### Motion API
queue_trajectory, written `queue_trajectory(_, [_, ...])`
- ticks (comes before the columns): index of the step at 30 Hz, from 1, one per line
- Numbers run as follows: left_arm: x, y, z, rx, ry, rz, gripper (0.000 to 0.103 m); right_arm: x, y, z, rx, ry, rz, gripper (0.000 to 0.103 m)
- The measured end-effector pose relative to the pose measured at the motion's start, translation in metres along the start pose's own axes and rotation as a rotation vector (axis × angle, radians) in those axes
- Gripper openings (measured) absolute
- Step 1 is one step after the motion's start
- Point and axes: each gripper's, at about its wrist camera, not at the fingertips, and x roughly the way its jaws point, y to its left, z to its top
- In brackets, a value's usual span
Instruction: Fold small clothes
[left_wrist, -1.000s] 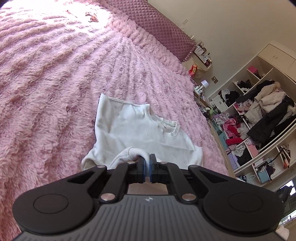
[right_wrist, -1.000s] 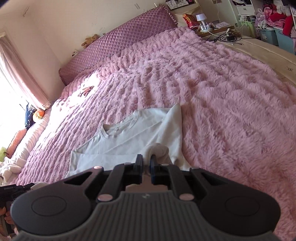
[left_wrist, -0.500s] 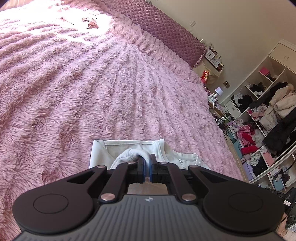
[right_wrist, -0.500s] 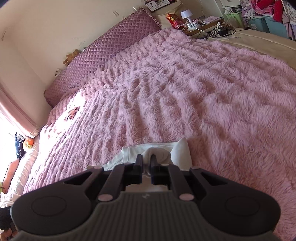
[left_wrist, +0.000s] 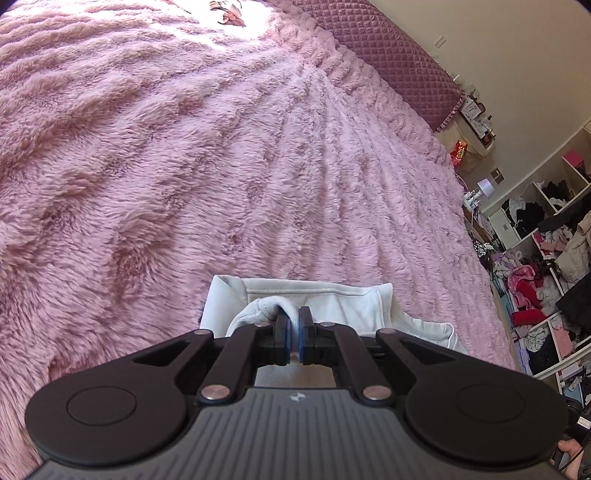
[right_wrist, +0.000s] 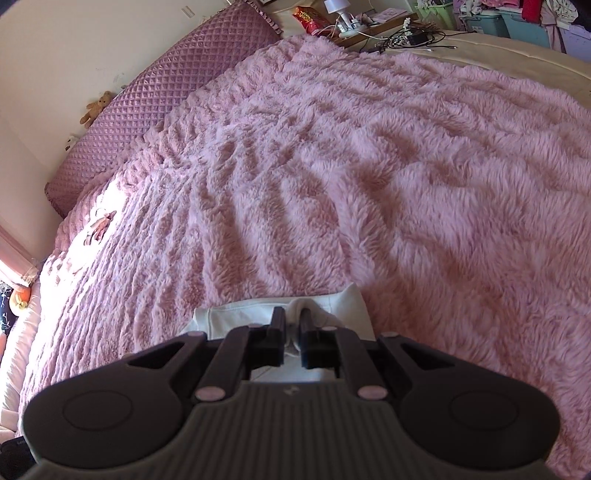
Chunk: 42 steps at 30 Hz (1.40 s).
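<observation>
Left wrist view: the left gripper (left_wrist: 294, 322) had its jaws pinched together on a bunched fold of the white shirt (left_wrist: 332, 299). The shirt lay on the pink blanket (left_wrist: 184, 166), just in front of the gripper, as a folded band. Its long axis ran crosswise to the fingers, left to right in the picture, with a stitched hem along its far edge. Beyond the shirt the blanket stretched away to the quilted headboard (left_wrist: 388, 51). To the right of the shirt, past the blanket's edge, stood open shelves (left_wrist: 546, 251) crammed with clothes.

In the right wrist view, the right gripper (right_wrist: 291, 320) was likewise clamped on a puckered bit of the shirt (right_wrist: 240, 314), with cloth caught between its narrowly parted jaws. Here too the shirt lay across the fingers, its right end rising to a point. Past the shirt came the blanket (right_wrist: 369, 166), then the headboard (right_wrist: 166, 92) with a teddy bear (right_wrist: 96, 107) on top.
</observation>
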Motion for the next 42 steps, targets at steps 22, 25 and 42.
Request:
queue_trajectory(22, [-0.14,0.051,-0.116,0.168,0.041,-0.173,0.027,-0.151,-0.076,-0.109,-0.391,0.057,0.055,0.042])
queue_trajectory(25, [-0.144,0.062,-0.126,0.156,0.038,-0.189,0.027,-0.151,-0.084,-0.118,-0.374,0.055,0.066,0.042])
queue_trajectory(42, [-0.115,0.067,-0.135,0.218,0.08,-0.181,0.007,-0.118,-0.066,-0.136,-0.379,0.143,0.117,0.0])
